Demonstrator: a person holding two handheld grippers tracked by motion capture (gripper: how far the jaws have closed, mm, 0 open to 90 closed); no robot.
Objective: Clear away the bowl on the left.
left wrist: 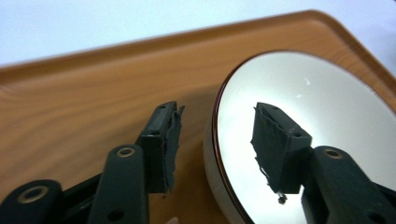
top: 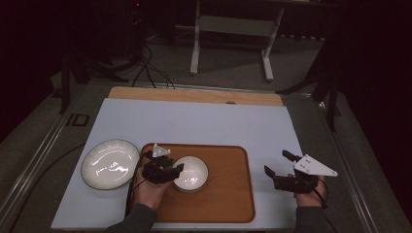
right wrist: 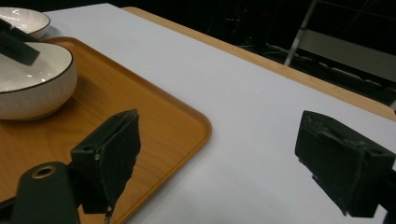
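A white bowl (top: 192, 174) with a dark rim stands on the wooden tray (top: 228, 194). My left gripper (top: 176, 168) is at the bowl's left edge. In the left gripper view its jaws straddle the rim of the bowl (left wrist: 327, 107): one pad lies outside over the tray (left wrist: 84, 107), the other inside the bowl. A gap shows between each pad and the wall, so the left gripper (left wrist: 217, 116) is open. My right gripper (top: 275, 162) hovers open to the right of the tray, over the white mat (right wrist: 243, 107), with nothing between its fingers (right wrist: 116, 154).
A white ribbed plate (top: 110, 163) lies on the mat left of the tray. The mat (top: 194, 121) covers a wooden tabletop whose far edge (top: 194, 93) shows. Beyond it are cables and a white stand on the floor. The bowl (right wrist: 32, 88) sits left in the right gripper view.
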